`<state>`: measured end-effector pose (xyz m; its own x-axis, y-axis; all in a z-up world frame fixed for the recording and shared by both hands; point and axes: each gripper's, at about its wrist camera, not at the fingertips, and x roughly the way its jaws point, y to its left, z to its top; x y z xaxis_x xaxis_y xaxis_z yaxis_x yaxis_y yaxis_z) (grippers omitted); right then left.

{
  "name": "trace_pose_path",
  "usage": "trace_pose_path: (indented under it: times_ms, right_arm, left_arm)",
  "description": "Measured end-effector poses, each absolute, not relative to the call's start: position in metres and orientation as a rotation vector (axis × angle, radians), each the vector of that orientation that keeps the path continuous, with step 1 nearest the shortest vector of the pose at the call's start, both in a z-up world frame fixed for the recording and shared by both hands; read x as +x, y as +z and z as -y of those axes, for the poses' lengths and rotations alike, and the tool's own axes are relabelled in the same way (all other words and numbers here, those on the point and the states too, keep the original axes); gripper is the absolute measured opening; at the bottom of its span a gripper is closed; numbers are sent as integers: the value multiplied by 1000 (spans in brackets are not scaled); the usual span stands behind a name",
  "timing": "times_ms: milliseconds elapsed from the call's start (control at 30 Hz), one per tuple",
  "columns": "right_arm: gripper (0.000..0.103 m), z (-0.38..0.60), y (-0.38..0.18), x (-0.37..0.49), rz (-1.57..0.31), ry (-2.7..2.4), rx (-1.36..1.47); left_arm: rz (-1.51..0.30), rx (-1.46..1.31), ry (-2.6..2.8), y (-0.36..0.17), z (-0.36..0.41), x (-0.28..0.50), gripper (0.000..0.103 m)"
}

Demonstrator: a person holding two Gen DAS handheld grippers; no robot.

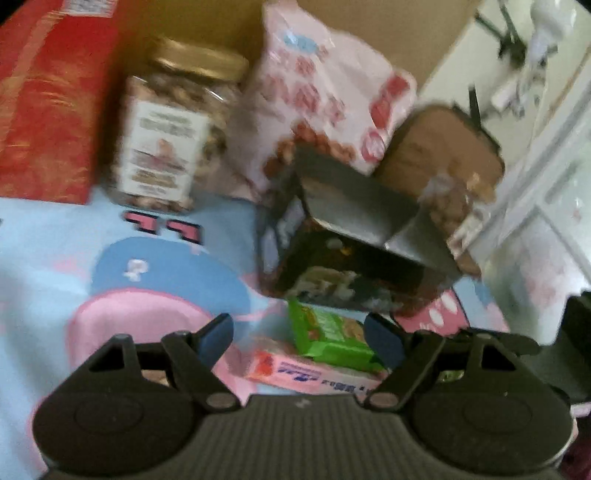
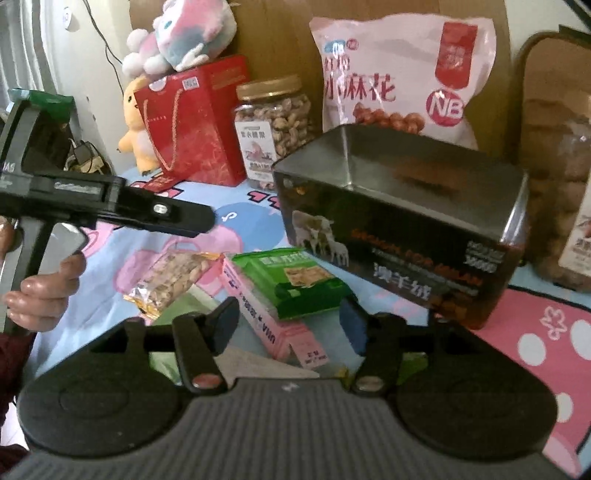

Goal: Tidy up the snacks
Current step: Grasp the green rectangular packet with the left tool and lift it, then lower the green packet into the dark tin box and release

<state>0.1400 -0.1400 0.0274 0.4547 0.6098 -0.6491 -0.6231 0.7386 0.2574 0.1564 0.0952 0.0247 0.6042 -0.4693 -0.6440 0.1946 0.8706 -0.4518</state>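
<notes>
A dark open tin box (image 2: 402, 225) stands on the cartoon sheet; it also shows in the left wrist view (image 1: 354, 251). In front of it lie a green snack pack (image 2: 295, 280), a pink box (image 2: 269, 321) and a clear nut packet (image 2: 170, 280). The green pack (image 1: 332, 336) and pink box (image 1: 306, 373) lie just ahead of my left gripper (image 1: 299, 332), which is open and empty. My right gripper (image 2: 288, 321) is open and empty, above the pink box. The left gripper (image 2: 184, 218) shows at the left of the right wrist view.
At the back stand a red gift bag (image 2: 195, 122), a nut jar with a gold lid (image 2: 273, 129), a pink snack bag (image 2: 399, 74) and a brown-lidded jar (image 2: 557, 155). Plush toys (image 2: 181, 33) sit on the gift bag. A cardboard wall (image 1: 207, 26) stands behind.
</notes>
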Motion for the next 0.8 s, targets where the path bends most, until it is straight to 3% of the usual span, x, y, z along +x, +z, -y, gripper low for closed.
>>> trace_pose_path:
  times_ms: [167, 267, 367, 400, 500, 800]
  right_arm:
    - [65, 140, 11, 163, -915, 753, 102]
    - [63, 136, 5, 169, -930, 764, 140]
    - [52, 134, 9, 160, -892, 792, 142]
    - [50, 132, 13, 152, -865, 799, 122]
    - [43, 136, 26, 132, -799, 830, 113]
    - [42, 150, 64, 129, -620, 801, 127]
  left_arm:
    - [-939, -326, -429, 3, -72, 181, 77]
    - [-920, -325, -422, 6, -70, 176, 66]
    - [-895, -348, -418, 14, -78, 159, 58]
    - [-883, -362, -442, 19, -80, 150, 51]
    - [-830, -333, -474, 42, -73, 126, 51]
    - [-730, -232, -542, 89, -32, 145, 49]
